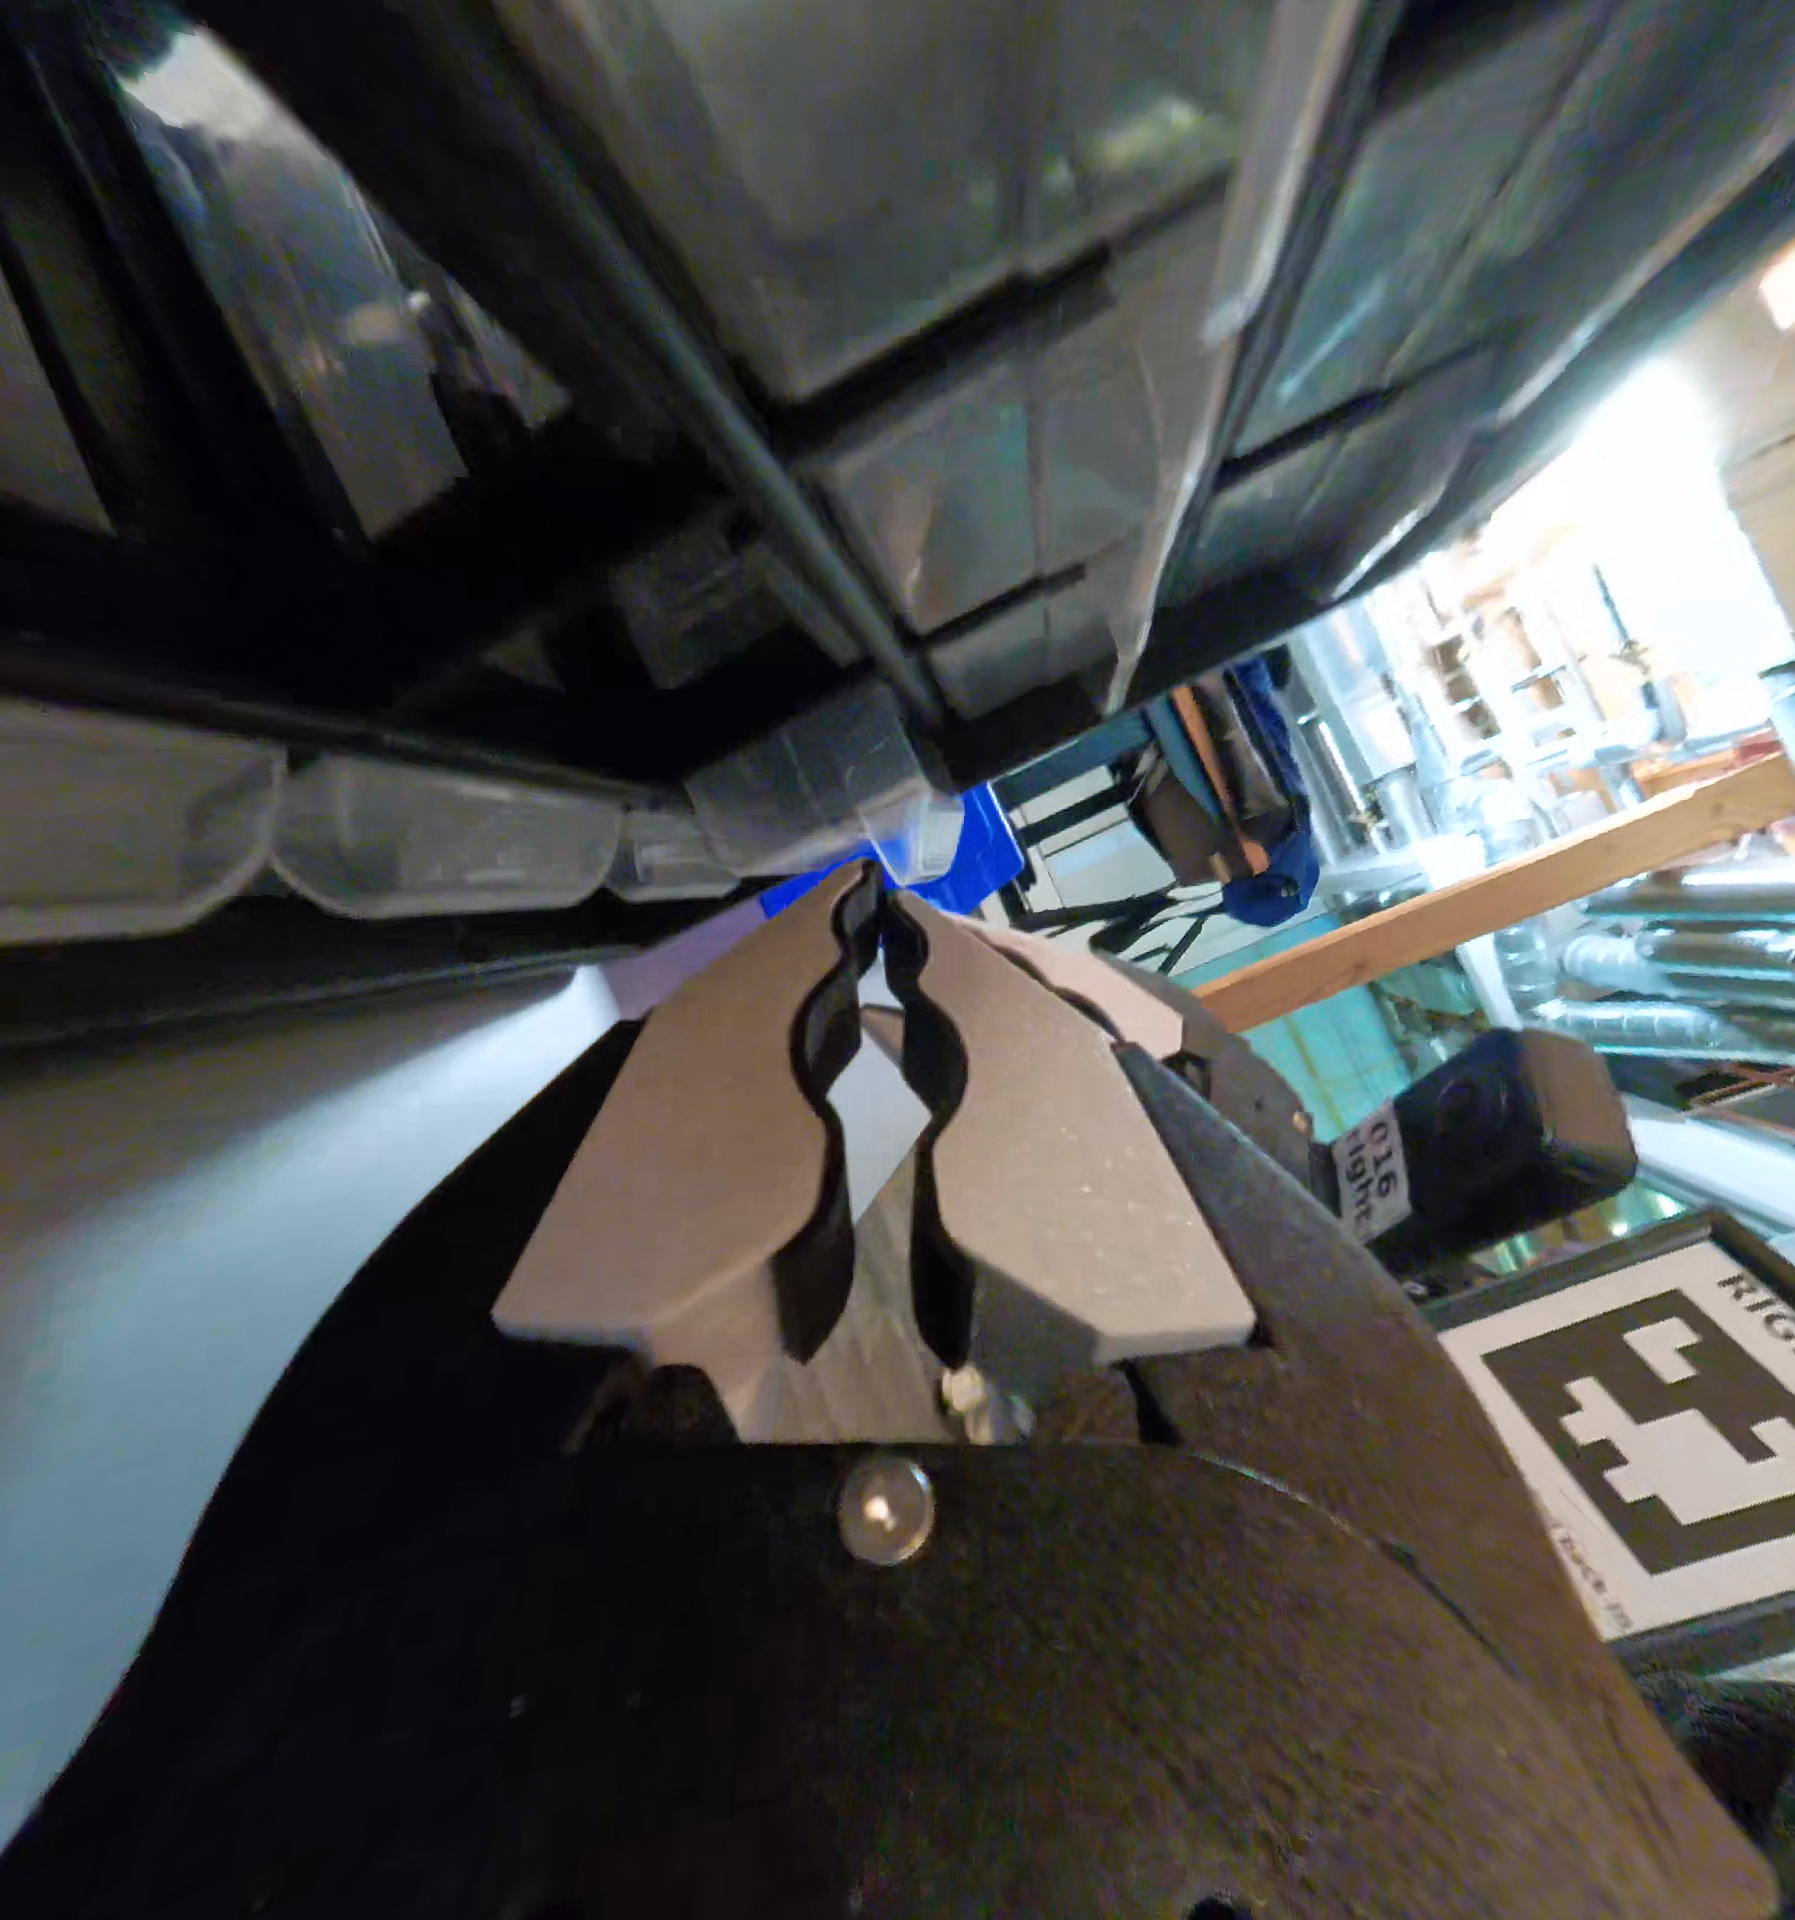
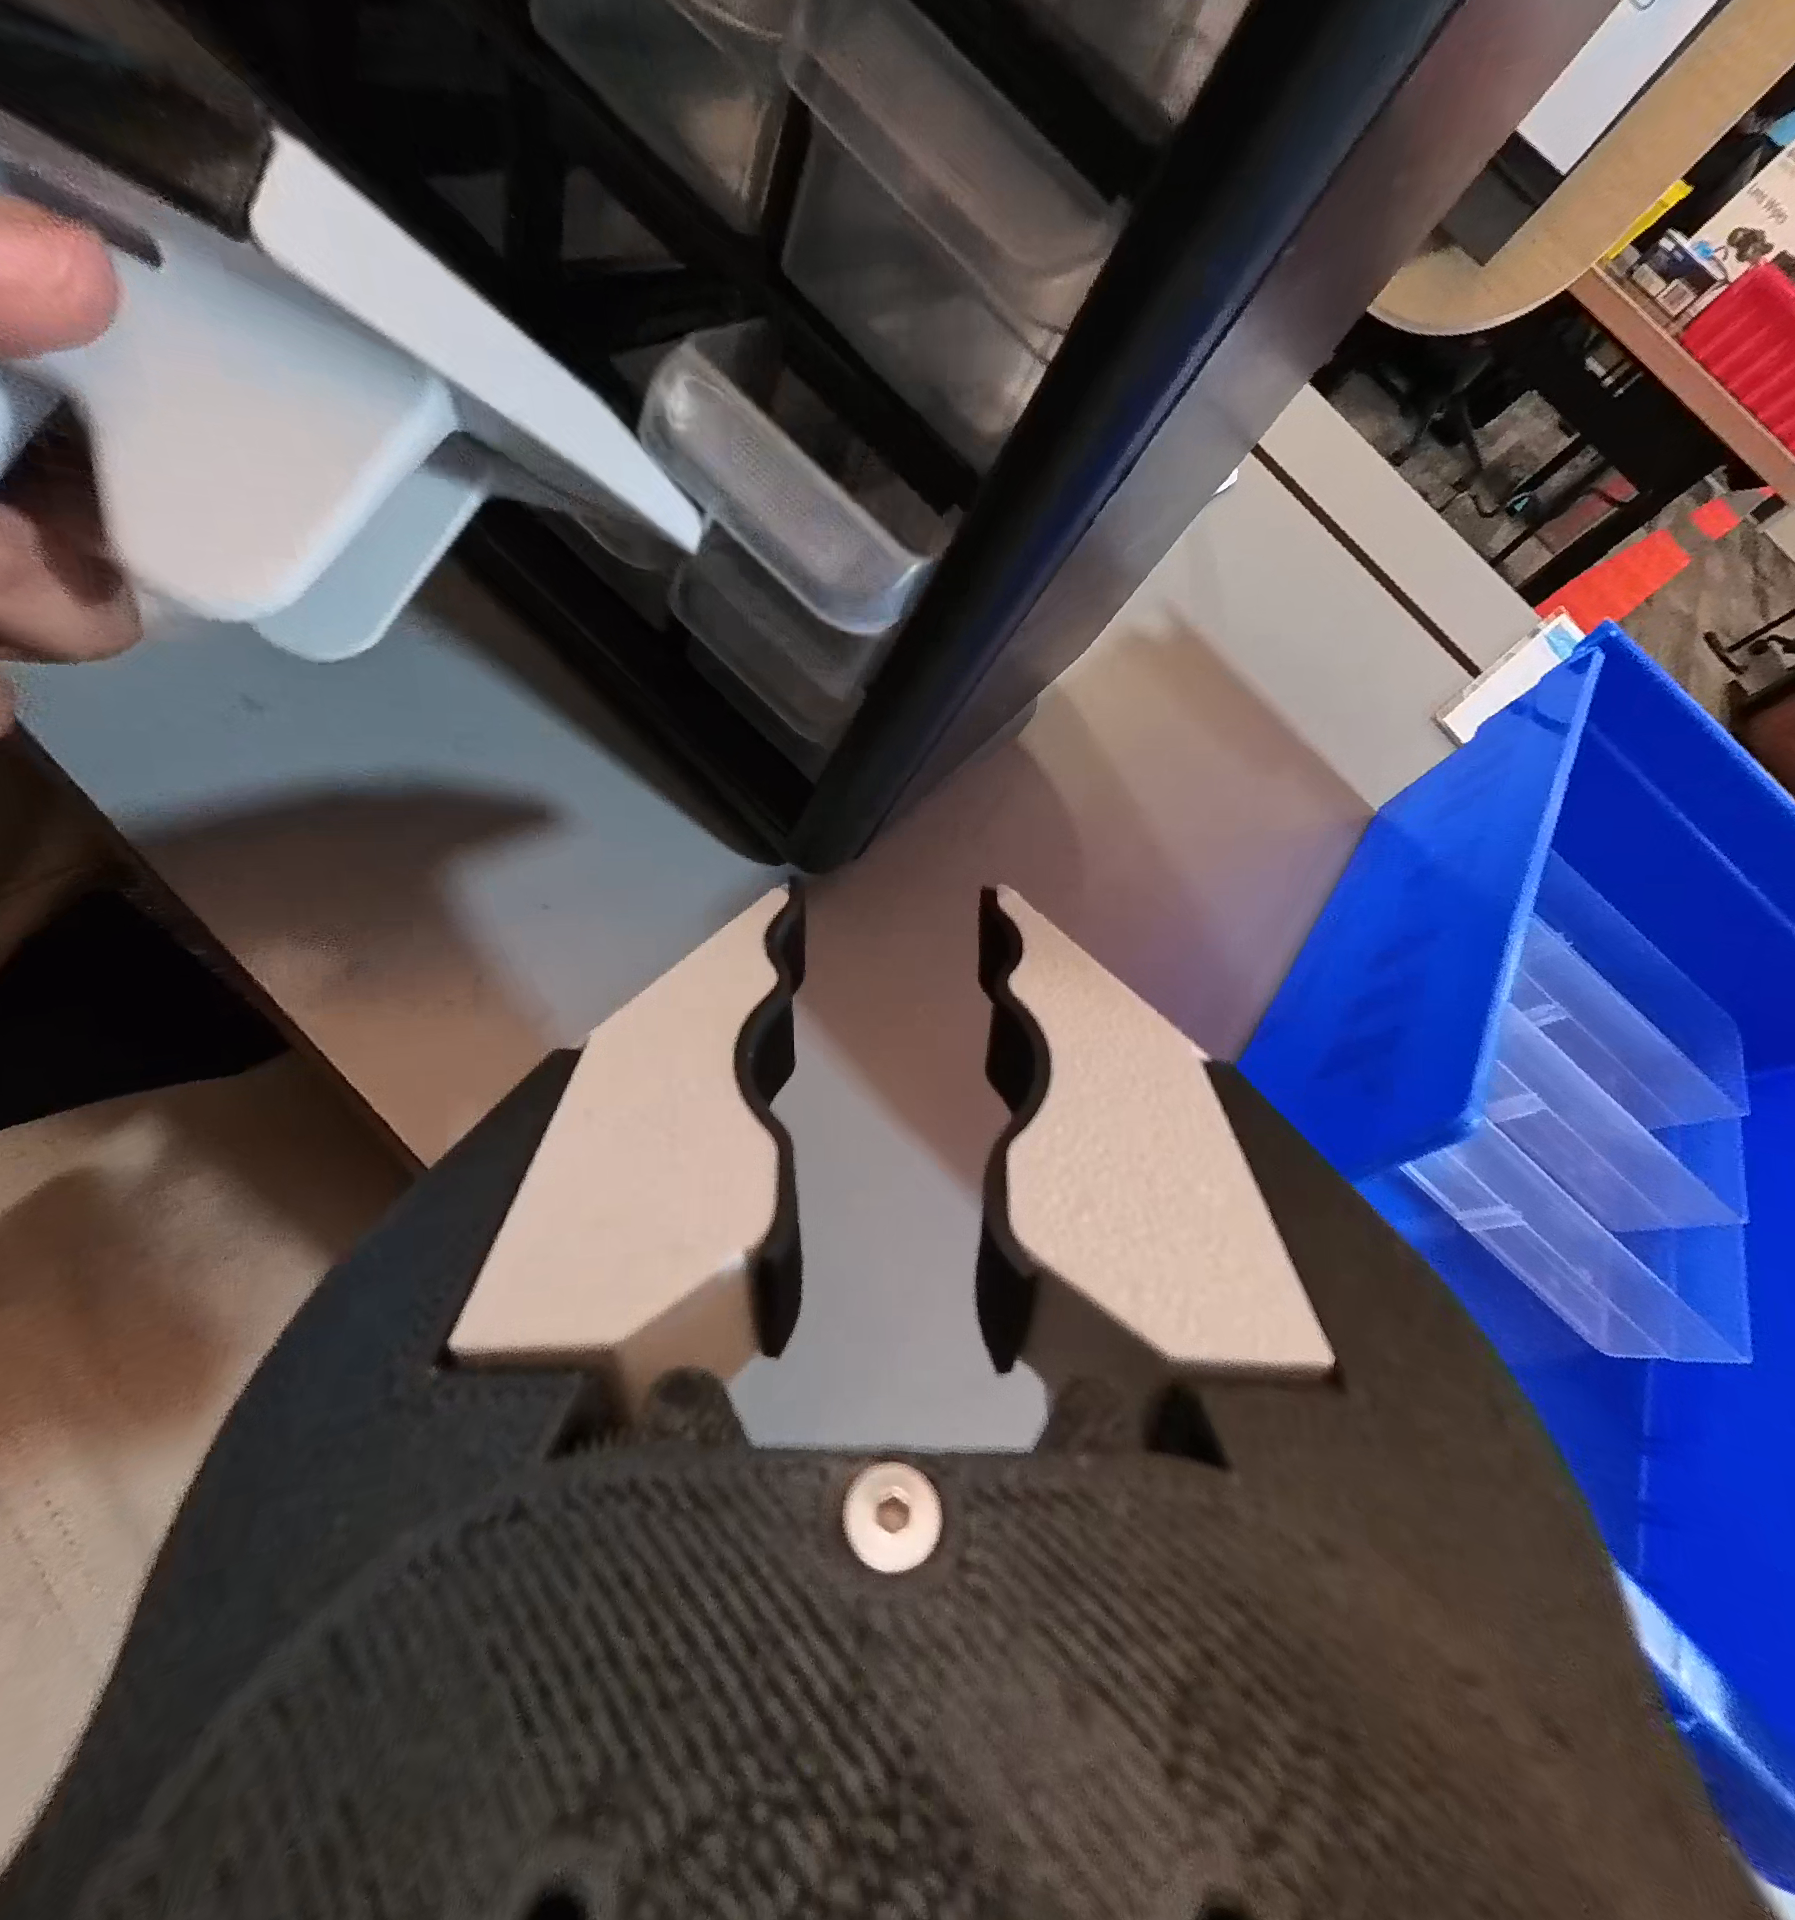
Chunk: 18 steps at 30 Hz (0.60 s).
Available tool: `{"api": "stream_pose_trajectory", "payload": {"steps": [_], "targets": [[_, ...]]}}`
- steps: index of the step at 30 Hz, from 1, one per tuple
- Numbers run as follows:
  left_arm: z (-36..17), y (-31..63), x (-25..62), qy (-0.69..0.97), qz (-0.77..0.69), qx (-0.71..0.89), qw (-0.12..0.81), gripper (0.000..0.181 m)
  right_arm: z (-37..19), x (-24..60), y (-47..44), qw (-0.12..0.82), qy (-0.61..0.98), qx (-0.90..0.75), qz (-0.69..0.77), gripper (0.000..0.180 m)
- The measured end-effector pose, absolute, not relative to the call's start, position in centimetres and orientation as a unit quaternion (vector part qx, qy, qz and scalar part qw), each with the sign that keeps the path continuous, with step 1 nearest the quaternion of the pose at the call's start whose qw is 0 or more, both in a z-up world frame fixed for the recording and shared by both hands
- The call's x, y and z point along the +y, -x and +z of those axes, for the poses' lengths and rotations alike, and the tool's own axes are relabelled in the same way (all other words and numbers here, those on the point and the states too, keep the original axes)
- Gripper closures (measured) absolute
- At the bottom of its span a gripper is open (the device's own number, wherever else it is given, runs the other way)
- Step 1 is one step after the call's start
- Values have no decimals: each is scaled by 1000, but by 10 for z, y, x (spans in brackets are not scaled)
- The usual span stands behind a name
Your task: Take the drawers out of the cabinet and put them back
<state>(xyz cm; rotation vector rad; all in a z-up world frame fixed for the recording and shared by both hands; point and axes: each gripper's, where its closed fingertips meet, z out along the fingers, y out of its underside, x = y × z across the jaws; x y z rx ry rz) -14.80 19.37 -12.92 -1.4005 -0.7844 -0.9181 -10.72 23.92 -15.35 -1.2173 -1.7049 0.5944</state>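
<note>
One black cabinet (image 2: 1059, 436) stands on one worktop (image 2: 1132, 790); three clear drawers (image 2: 1620, 1174) lie in one blue bin (image 2: 1412, 935); two tongs (image 2: 888, 914) and one hand (image 2: 10, 436) appear.

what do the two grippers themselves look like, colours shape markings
Both match: the left gripper and right gripper have flat grey wedge fingers lined with wavy black pads, on a rounded, textured black body with a silver bolt. The right one also carries a black-and-white square marker and a black camera.
</note>
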Motion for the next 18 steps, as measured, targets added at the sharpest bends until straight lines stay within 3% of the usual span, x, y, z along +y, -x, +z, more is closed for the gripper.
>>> {"api": "stream_pose_trajectory", "payload": {"steps": [8, 13, 18], "targets": [[-126, 126, 181, 618, -405, -305, 601, 181, -131, 222, 110, 522, 423, -701, 240, 155], [-127, 136, 162, 628, -406, -292, 596, 181, -123, 207, 113, 556, 377, -710, 212, 147], [-128, 149, 122, 723, -265, -159, 617, 171, -118, 194, 119, 592, 323, -718, 172, 148]]}}
